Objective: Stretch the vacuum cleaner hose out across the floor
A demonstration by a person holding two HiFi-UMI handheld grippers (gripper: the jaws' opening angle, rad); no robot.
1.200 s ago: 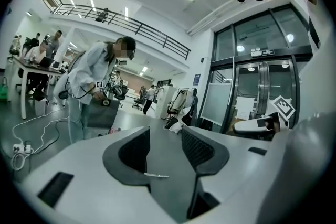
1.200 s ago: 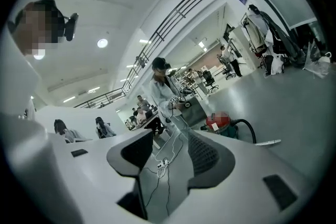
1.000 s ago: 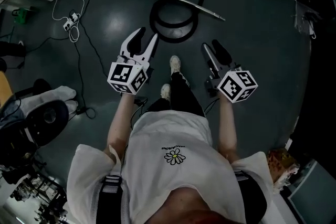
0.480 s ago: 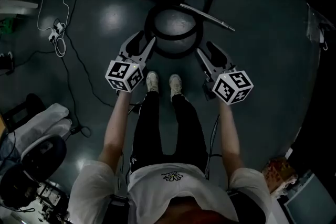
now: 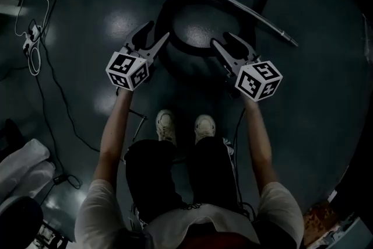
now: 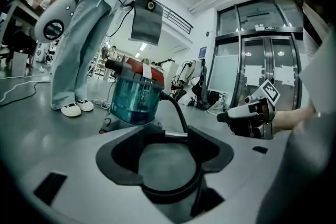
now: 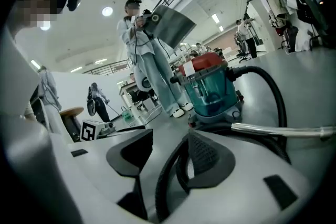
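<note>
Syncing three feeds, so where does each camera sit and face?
Head view: on the head, steeply down at the coiled hose; shows arms, legs, left hand-held gripper, right hand-held gripper.
Left gripper view: on the left one, facing the vacuum; jaws, just opening, straddle hose ungripped.
Right gripper view: on the right one, facing the vacuum; open jaws straddle hose.
Both gripper views share the vacuum.

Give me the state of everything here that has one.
hose: coiled in a loop on the floor, not stretched out.
left gripper: open, jaws just been opening, hose loop in the gap, ungripped.
right gripper: open, hose running between its jaws.
vacuum cleaner: upright on the floor.
wand: lying on the floor.
</note>
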